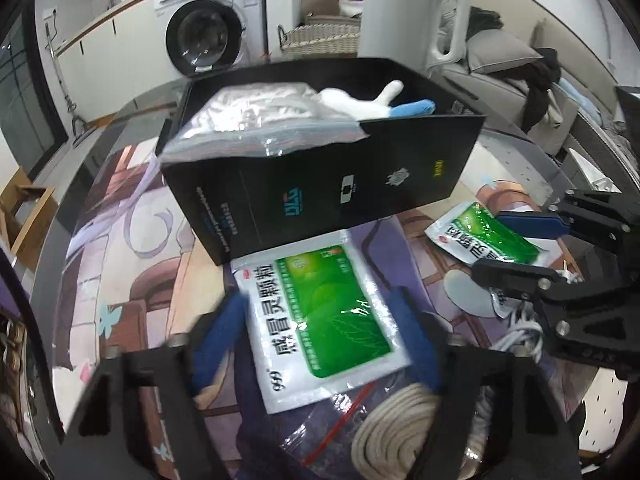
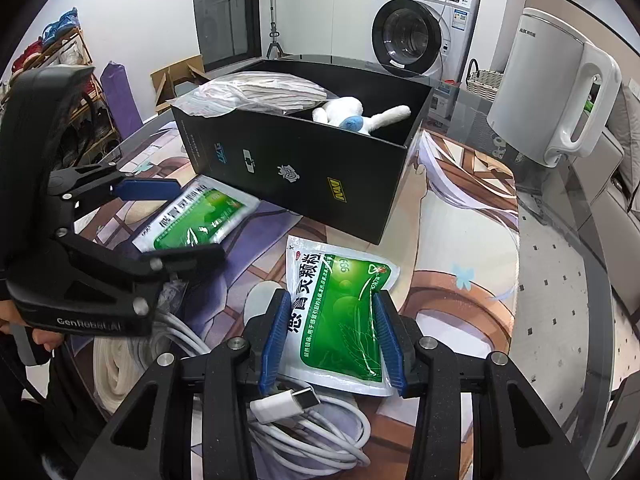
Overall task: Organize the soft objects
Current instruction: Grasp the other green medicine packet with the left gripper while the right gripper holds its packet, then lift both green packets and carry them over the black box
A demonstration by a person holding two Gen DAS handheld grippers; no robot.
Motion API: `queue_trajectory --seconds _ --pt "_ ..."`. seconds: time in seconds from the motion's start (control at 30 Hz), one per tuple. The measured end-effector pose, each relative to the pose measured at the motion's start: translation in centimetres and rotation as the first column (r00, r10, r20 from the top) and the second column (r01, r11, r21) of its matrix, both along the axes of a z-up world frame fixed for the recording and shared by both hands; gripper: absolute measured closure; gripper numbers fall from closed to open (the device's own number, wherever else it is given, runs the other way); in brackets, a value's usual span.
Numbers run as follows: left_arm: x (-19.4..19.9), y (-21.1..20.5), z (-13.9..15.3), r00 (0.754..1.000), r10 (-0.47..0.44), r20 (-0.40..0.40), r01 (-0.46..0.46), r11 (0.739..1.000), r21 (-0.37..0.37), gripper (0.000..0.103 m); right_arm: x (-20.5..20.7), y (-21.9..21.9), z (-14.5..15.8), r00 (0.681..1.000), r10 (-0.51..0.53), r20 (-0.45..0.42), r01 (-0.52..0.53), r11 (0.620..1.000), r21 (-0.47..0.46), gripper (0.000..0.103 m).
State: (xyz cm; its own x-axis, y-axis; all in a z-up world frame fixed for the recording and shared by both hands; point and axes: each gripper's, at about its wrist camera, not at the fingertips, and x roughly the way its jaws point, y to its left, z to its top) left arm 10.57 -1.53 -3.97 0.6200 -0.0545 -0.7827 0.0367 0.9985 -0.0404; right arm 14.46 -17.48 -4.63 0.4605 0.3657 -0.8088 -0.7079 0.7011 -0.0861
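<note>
A black box [image 1: 320, 184] [image 2: 304, 176] holds a bagged white cloth [image 1: 256, 116] [image 2: 256, 90] and a white-and-blue plush toy [image 1: 360, 104] [image 2: 348, 116]. Two green-and-white medicine sachets lie flat on the printed mat. My left gripper [image 1: 320, 316] is open, its blue fingers either side of one sachet [image 1: 320, 312] [image 2: 196, 216]. My right gripper [image 2: 332, 324] [image 1: 516, 244] is open around the other sachet [image 2: 340, 320] [image 1: 488, 236], its pads close to the sachet's edges.
A white kettle [image 1: 412, 12] [image 2: 556, 88] stands behind the box. A coiled rope [image 1: 396, 432] [image 2: 116, 364], a plastic zip bag [image 1: 328, 436] and a white USB cable [image 2: 304, 420] lie near the front edge. The glass table edge [image 2: 560, 280] runs on the right.
</note>
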Motion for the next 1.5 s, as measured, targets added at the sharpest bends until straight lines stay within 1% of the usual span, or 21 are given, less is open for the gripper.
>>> queue_trajectory --seconds 0.03,0.07,0.13,0.2,0.23,0.3,0.4,0.5,0.63,0.83,1.0,1.23,1.5 --pt "-0.2 0.2 0.0 1.000 -0.006 0.009 0.006 1.000 -0.004 0.044 0.0 0.0 0.0 1.000 0.000 0.000 0.000 1.000 0.001 0.060" --pt "-0.4 0.3 0.1 1.000 -0.011 0.015 0.011 1.000 -0.007 0.047 0.0 0.0 0.0 1.000 0.000 0.001 0.000 1.000 0.001 0.060" --pt "-0.7 0.5 0.1 0.999 -0.022 0.028 0.022 1.000 -0.010 0.057 -0.1 0.0 0.0 1.000 0.001 0.001 -0.001 1.000 0.002 0.060" --pt "-1.0 0.8 0.3 0.999 -0.026 0.032 0.027 1.000 -0.015 0.065 -0.2 0.1 0.0 1.000 0.002 0.002 -0.002 1.000 0.002 0.060" --pt "-1.0 0.9 0.4 0.999 -0.029 0.032 0.030 0.999 -0.020 0.068 -0.2 0.2 0.1 1.000 0.005 0.005 -0.005 1.000 0.001 0.060" --pt "-1.1 1.0 0.5 0.999 -0.029 0.036 0.030 0.999 -0.021 0.071 -0.5 0.4 0.2 1.000 0.014 0.011 -0.014 1.000 0.001 0.060" --pt "-1.5 1.1 0.9 0.998 -0.036 0.050 0.037 0.999 -0.011 0.071 -0.9 0.5 0.5 0.999 0.031 0.025 -0.031 0.999 0.016 0.060" --pt "-2.3 1.1 1.6 0.996 -0.049 0.078 0.051 0.999 -0.016 0.071 -1.2 0.5 1.0 0.998 0.041 0.042 -0.043 0.999 0.033 0.060" --pt "-3.3 1.3 2.9 0.991 -0.053 0.121 0.057 0.998 -0.024 0.071 -1.7 0.3 2.2 0.996 0.055 0.065 -0.060 0.995 0.085 0.060" --pt "-4.7 1.6 5.4 0.980 -0.061 0.191 0.070 0.997 -0.037 0.071 -2.3 -0.2 3.8 0.994 0.047 0.097 -0.060 0.989 0.134 0.060" --pt "-5.1 1.8 7.1 0.970 -0.074 0.233 0.087 0.995 -0.043 0.071 -2.8 -0.6 5.3 0.992 0.043 0.121 -0.064 0.983 0.174 0.060" --pt "-5.0 2.1 9.1 0.958 -0.070 0.279 0.090 0.994 -0.060 0.071 -2.9 -0.6 7.1 0.988 0.033 0.152 -0.066 0.974 0.217 0.060" --pt "-3.2 2.6 10.1 0.951 -0.050 0.307 0.075 0.995 -0.072 0.071 -1.5 0.3 8.3 0.984 0.026 0.174 -0.069 0.966 0.248 0.060"
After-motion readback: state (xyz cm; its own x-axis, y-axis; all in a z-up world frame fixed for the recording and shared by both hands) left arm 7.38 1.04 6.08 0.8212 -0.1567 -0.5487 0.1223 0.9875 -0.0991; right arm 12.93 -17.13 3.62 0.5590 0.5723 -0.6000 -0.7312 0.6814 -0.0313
